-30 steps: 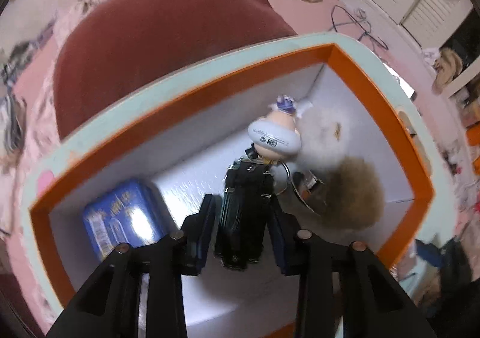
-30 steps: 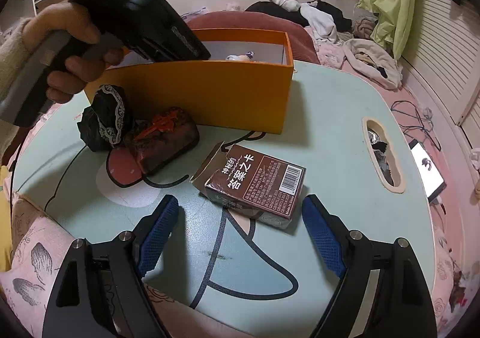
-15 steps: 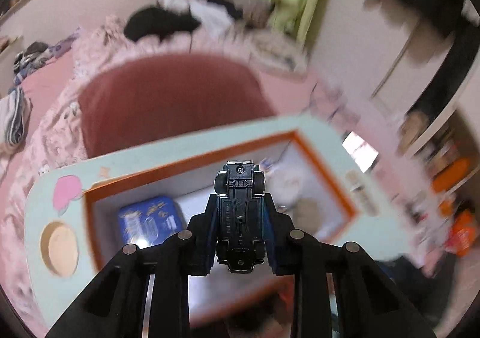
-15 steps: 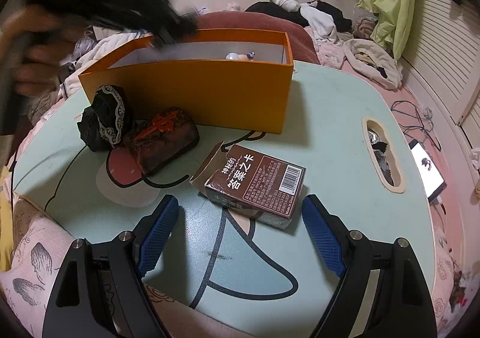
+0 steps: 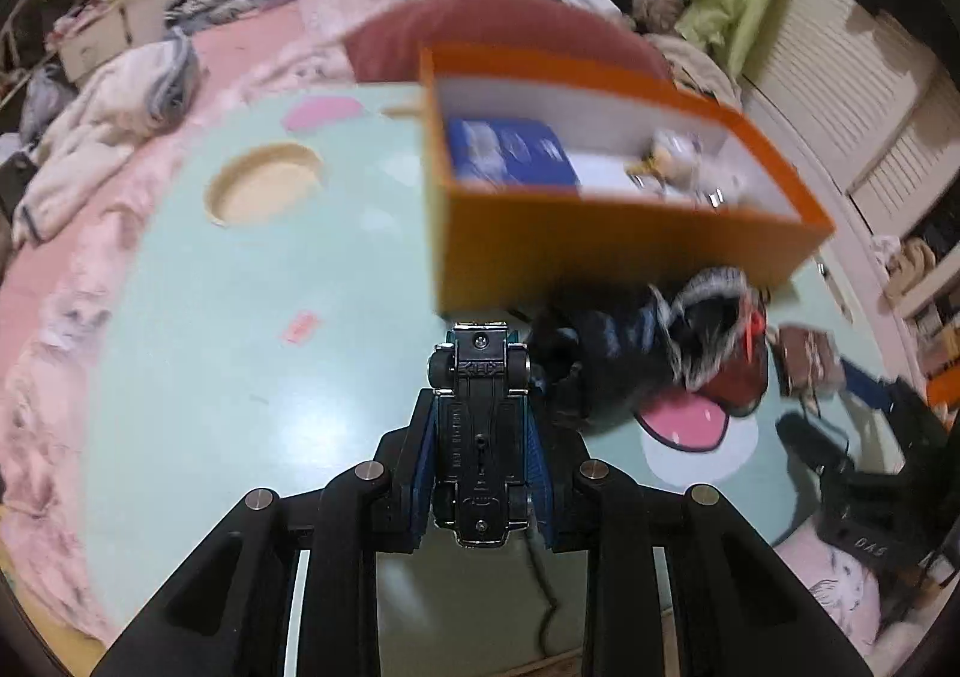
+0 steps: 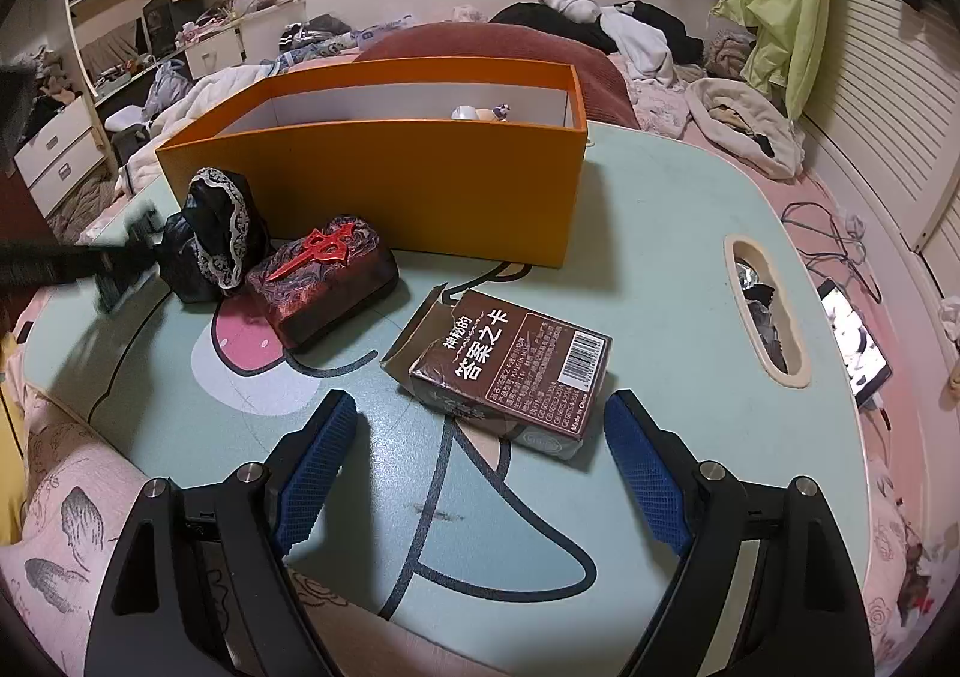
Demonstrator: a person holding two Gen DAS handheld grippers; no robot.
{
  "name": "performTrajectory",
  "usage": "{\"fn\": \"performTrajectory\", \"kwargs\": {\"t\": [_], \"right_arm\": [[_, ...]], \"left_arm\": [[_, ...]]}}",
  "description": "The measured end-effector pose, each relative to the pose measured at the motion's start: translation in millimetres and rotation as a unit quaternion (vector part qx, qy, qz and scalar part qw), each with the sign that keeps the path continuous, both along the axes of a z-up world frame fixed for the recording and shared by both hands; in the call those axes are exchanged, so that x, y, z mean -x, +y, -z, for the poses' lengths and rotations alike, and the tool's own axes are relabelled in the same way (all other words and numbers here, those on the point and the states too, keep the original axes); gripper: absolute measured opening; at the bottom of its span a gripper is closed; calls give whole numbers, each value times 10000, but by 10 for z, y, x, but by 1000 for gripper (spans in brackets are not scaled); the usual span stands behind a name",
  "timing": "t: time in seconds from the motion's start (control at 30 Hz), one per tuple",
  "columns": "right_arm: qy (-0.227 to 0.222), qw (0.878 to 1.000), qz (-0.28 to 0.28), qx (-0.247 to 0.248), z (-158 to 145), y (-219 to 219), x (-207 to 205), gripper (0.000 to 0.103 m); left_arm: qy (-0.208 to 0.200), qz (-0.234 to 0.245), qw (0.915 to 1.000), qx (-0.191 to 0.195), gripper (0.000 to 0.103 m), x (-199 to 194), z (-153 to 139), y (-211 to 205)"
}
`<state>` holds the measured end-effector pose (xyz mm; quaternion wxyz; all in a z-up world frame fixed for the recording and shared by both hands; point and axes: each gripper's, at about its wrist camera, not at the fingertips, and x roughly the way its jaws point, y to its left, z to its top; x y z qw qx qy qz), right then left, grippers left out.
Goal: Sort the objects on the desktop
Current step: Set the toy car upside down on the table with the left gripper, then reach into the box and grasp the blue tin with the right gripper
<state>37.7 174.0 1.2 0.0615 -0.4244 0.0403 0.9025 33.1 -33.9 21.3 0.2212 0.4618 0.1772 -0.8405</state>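
My left gripper [image 5: 480, 437] is shut on a small black toy car [image 5: 480, 377], seen from its underside, above the mint-green table [image 5: 240, 347] just in front of the orange box [image 5: 600, 245]. The box holds a blue tin [image 5: 510, 155] and a small figurine [image 5: 672, 161]. In the right wrist view my left gripper [image 6: 120, 263] is a blur beside the black lace pouch [image 6: 216, 233]. My right gripper [image 6: 474, 449] stands open, with the near end of a brown card pack [image 6: 510, 371] between its fingers. A red-and-black case [image 6: 324, 275] lies next to the pouch.
The table has a round recess [image 5: 264, 185] at its left and a slot handle [image 6: 762, 311] at its right. A dark red cushion [image 6: 498, 41] sits behind the orange box [image 6: 390, 185]. Clothes, bedding and a phone [image 6: 852, 335] lie around the table.
My left gripper, still holding the toy car, has come out from over the inside of the orange box and swung to the table in front of it. The right gripper has not moved.
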Motion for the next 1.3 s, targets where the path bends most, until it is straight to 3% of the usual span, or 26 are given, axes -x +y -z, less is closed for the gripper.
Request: {"fn": "performTrajectory", "kwargs": {"t": [0.1, 0.17, 0.23, 0.3, 0.5, 0.6, 0.67, 0.73, 0.87, 1.0, 1.1, 1.3], "right_arm": [[2, 10000, 2, 13, -3, 3, -1, 85], [5, 10000, 4, 6, -2, 1, -3, 85], [3, 10000, 2, 12, -6, 8, -1, 85], [2, 10000, 3, 8, -3, 7, -1, 85], [1, 10000, 8, 12, -4, 10, -3, 85], [-4, 10000, 12, -6, -16, 9, 4, 85], [-30, 10000, -4, -10, -24, 5, 8, 84], [49, 9999, -101, 65, -72, -19, -9, 76], [593, 9927, -385, 981, -456, 2, 87, 75], [607, 9788, -576, 1869, -794, 41, 607, 75], [-145, 9671, -858, 2390, -832, -70, 1275, 75], [-1303, 9666, -393, 2173, -458, -332, 2140, 75]], "left_arm": [[218, 297, 9993, 6, 26, 94, -10, 183], [429, 386, 9983, 18, 33, 88, -53, 313], [543, 369, 9977, 160, 81, 49, -93, 372], [641, 229, 9967, 452, 91, -33, -125, 399], [507, 287, 9974, 431, 93, -182, 61, 420], [348, 277, 9935, 1047, 103, -185, 211, 559], [429, 244, 9932, 1059, 103, -172, 222, 575], [416, 229, 9935, 1035, 103, -163, 218, 550], [457, 211, 9933, 1044, 103, -182, 228, 540], [458, 207, 9933, 1043, 103, -183, 224, 543], [460, 207, 9932, 1046, 103, -183, 223, 543], [460, 200, 9932, 1046, 103, -186, 221, 546]]}}
